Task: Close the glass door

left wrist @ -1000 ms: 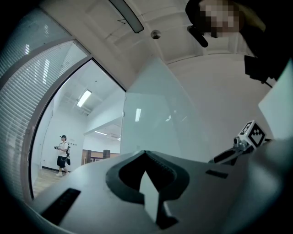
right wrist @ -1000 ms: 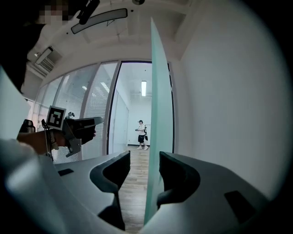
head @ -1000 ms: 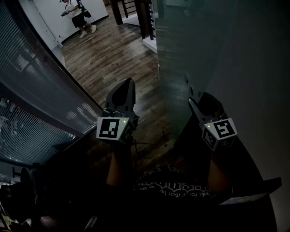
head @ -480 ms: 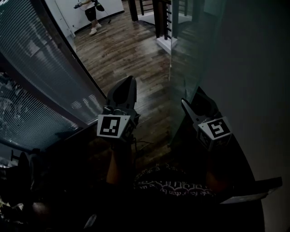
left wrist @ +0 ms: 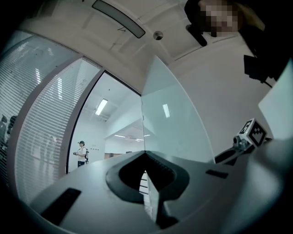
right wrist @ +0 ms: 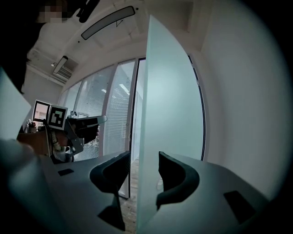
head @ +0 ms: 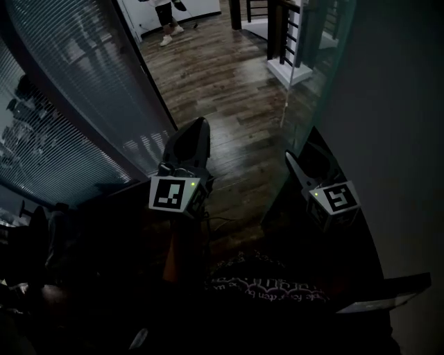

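Note:
The frosted glass door point(head: 316, 76) stands open along the white wall on the right, with its free edge toward me. My right gripper point(head: 305, 158) is open and straddles that edge. In the right gripper view the glass door point(right wrist: 169, 100) runs up between the two spread jaws of the right gripper point(right wrist: 144, 171), and neither pad clearly presses on it. My left gripper point(head: 196, 126) is shut on nothing and points forward over the floor, left of the door. In the left gripper view the left gripper point(left wrist: 145, 154) has its tips together, with the glass door point(left wrist: 176, 123) ahead and to the right.
A curved glass wall with blinds point(head: 76, 97) runs along the left. Dark wood floor point(head: 222, 83) stretches ahead through the doorway. A person point(head: 165, 14) stands far off on it, and a dark railing on a white base point(head: 286, 41) stands beyond the door. The white wall point(head: 395, 111) is on the right.
The head view has swung, so the floor, the blinds and the door's edge have slid right and nearer. Both grippers hold about the same pose, the right still astride the door's edge.

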Demonstrator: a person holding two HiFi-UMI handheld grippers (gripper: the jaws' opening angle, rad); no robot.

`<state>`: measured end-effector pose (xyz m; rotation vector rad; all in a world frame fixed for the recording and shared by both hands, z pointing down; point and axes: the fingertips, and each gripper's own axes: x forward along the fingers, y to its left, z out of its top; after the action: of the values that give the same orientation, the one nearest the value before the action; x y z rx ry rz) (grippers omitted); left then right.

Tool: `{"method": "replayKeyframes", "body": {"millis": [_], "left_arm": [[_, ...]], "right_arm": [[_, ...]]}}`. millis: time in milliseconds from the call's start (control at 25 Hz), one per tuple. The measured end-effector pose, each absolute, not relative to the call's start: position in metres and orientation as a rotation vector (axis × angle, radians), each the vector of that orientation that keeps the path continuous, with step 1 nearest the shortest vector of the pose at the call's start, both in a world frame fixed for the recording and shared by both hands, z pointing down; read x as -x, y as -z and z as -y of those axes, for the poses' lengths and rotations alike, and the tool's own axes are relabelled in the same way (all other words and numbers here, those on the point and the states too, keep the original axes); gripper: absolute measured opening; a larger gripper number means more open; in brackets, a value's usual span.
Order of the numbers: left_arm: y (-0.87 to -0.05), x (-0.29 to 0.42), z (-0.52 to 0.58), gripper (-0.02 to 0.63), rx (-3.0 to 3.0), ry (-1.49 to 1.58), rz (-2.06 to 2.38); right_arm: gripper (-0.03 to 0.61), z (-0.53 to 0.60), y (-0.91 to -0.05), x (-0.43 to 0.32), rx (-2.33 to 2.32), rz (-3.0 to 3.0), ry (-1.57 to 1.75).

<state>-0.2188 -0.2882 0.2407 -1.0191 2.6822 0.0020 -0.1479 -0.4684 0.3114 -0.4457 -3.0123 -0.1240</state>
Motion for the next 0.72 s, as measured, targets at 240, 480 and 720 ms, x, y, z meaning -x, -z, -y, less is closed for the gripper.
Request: {"method": "replayKeyframes", "body": {"millis": [240,480,720], "left_arm": [[-0.247,0.225,0.248,0.002,0.960,0.008,-2.710],[-0.249,0.239,0.219,0.002,0.913,-0.008,-2.733],[-0.245,0.243,0.202,0.002,0.887,0.007,-2.735]], "right_arm": [[0.193,0.443,-0.318,0.167,0.440,3.017,0.130],[0.193,0.425,-0.318,0.189,0.471,3.008,0.120],[0.193,0.411,-0.318,0.201,0.483,3.007,0.106]]}}
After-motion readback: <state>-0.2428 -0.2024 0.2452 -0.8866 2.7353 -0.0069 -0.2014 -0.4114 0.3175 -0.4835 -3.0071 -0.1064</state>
